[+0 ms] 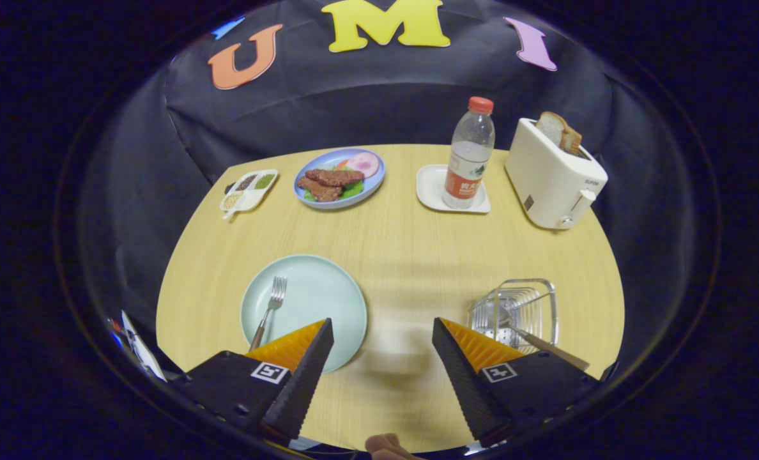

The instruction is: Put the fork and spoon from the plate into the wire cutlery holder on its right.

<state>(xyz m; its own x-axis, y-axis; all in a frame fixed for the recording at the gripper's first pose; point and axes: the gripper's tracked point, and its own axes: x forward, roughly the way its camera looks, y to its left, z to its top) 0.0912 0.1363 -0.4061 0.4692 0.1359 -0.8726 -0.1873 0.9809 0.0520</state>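
Note:
A pale green plate (315, 294) lies on the wooden table just ahead of my left finger, which overlaps its near edge. A fork (269, 311) with a brown handle rests on the plate's left half, tines pointing away. To the right, a wire cutlery holder (525, 305) stands just beyond my right finger. A spoon (533, 338) leans inside it, its brown handle sticking out toward the right finger. My gripper (383, 332) is open, nothing between its fingers, above the bare table between plate and holder.
At the back of the table (405, 243) stand a blue plate of food (340, 177), a small divided dish (248, 189), a water bottle (470, 156) on a white tray (432, 186), and a white toaster (553, 176) with bread.

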